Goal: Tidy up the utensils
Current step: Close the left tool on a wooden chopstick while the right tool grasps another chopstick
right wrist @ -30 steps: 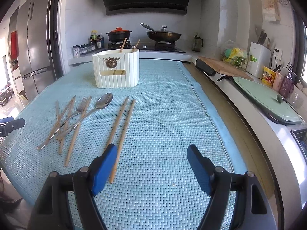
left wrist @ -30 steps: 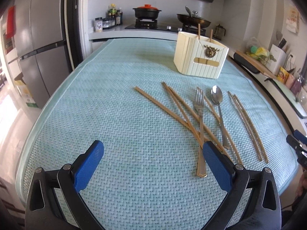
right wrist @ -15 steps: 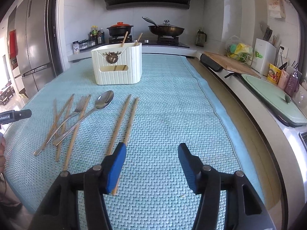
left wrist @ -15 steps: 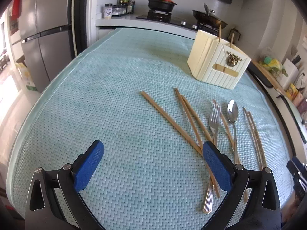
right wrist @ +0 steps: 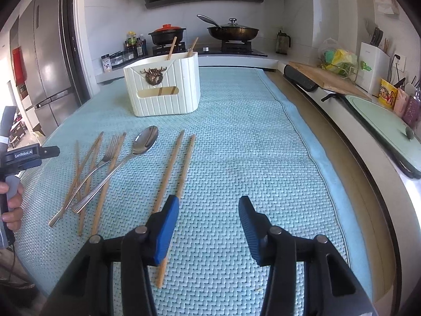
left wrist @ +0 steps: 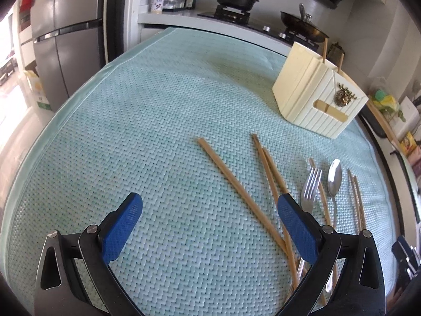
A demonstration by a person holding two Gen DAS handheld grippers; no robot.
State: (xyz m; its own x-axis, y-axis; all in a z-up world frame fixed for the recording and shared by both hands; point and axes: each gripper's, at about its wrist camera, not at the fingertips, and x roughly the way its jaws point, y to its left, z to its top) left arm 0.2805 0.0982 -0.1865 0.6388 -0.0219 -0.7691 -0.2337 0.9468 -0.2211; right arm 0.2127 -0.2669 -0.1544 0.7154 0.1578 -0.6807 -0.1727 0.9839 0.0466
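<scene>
A cream ribbed utensil holder point(left wrist: 318, 100) point(right wrist: 163, 87) stands on the teal mat with two chopsticks upright in it. Several wooden chopsticks point(left wrist: 236, 189) point(right wrist: 86, 173), a fork point(left wrist: 309, 187) point(right wrist: 89, 173) and a spoon point(left wrist: 334, 181) point(right wrist: 136, 147) lie loose on the mat. A separate chopstick pair point(right wrist: 179, 168) lies in front of my right gripper point(right wrist: 209, 210), which is open and empty, its left finger over the pair's near ends. My left gripper point(left wrist: 208, 210) is open and empty above the mat, left of the crossed chopsticks. It also shows in the right wrist view point(right wrist: 23, 155).
The teal mat point(left wrist: 131, 131) point(right wrist: 250, 144) covers the table. A stove with a red-lidded pot point(right wrist: 167, 33) and a wok point(right wrist: 231, 31) stands behind. A fridge point(left wrist: 60, 39) is at the left. A cutting board point(right wrist: 326, 79) and a green tray point(right wrist: 386, 129) line the right counter.
My right gripper has narrowed its opening and moved forward over the chopstick pair's near ends. My left gripper has swung left and closer to the mat, so the utensils sit further right.
</scene>
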